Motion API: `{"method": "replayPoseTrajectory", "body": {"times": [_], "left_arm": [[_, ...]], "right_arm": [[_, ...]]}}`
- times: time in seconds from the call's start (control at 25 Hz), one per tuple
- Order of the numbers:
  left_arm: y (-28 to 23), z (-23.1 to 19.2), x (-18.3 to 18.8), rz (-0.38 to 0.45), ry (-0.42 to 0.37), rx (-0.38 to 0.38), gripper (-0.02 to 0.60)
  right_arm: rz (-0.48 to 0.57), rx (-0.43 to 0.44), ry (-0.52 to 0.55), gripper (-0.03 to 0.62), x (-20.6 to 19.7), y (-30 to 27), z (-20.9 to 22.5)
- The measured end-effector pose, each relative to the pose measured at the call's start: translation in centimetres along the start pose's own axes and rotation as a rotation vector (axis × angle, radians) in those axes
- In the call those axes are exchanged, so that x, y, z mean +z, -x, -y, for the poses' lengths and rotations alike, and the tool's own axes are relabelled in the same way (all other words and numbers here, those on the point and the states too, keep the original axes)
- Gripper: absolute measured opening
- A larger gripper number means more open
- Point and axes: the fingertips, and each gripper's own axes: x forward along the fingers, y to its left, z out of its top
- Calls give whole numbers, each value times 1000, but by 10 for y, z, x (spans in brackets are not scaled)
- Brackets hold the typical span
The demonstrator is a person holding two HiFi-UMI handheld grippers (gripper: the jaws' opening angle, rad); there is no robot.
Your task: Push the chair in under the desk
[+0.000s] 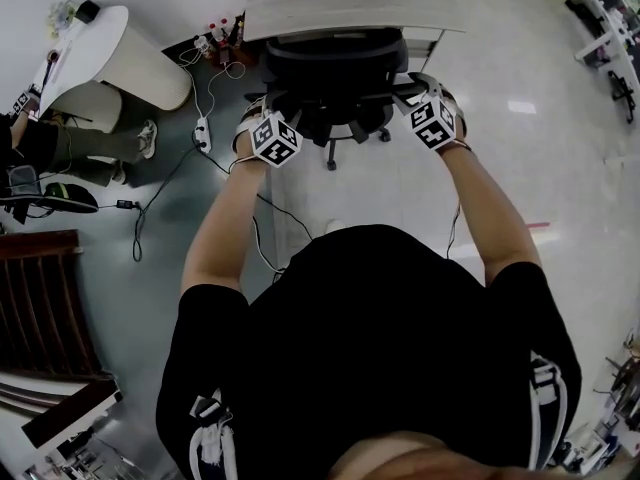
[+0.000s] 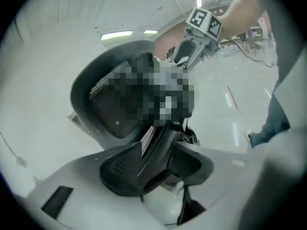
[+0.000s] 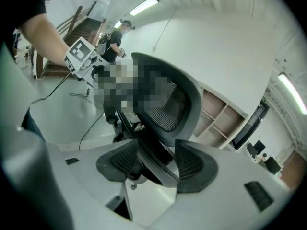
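A black mesh office chair (image 1: pixel 335 73) stands with its seat tucked under the pale desk (image 1: pixel 350 13). My left gripper (image 1: pixel 260 110) is at the chair's left side and my right gripper (image 1: pixel 415 88) at its right side. In the left gripper view, a dark bar of the chair frame (image 2: pixel 158 145) runs between the jaws of the left gripper (image 2: pixel 156 166), which stand apart around it, below the backrest (image 2: pixel 96 97). In the right gripper view, the right gripper (image 3: pixel 156 164) stands wide with the frame bar (image 3: pixel 153 152) between its jaws, below the backrest (image 3: pixel 180 104).
A power strip with cables (image 1: pixel 203 133) lies on the floor left of the chair. A white round table (image 1: pixel 110 53) and a seated person (image 1: pixel 60 148) are at the far left. Wooden stairs (image 1: pixel 40 308) stand at the lower left. An open shelf (image 3: pixel 216 119) is behind the chair.
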Motion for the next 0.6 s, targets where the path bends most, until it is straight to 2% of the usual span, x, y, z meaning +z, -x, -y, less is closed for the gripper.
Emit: {"method": "replayPoseTrajectory", "body": {"times": [0.16, 0.44, 0.6], "left_arm": [[17, 1, 16, 91, 158, 18, 196], [36, 8, 29, 212, 379, 16, 196], [53, 7, 43, 272, 467, 30, 195]], "right_arm": [[39, -3, -112, 225, 2, 18, -2], [115, -22, -311, 207, 3, 45, -3], [164, -24, -422, 167, -1, 61, 0]]}}
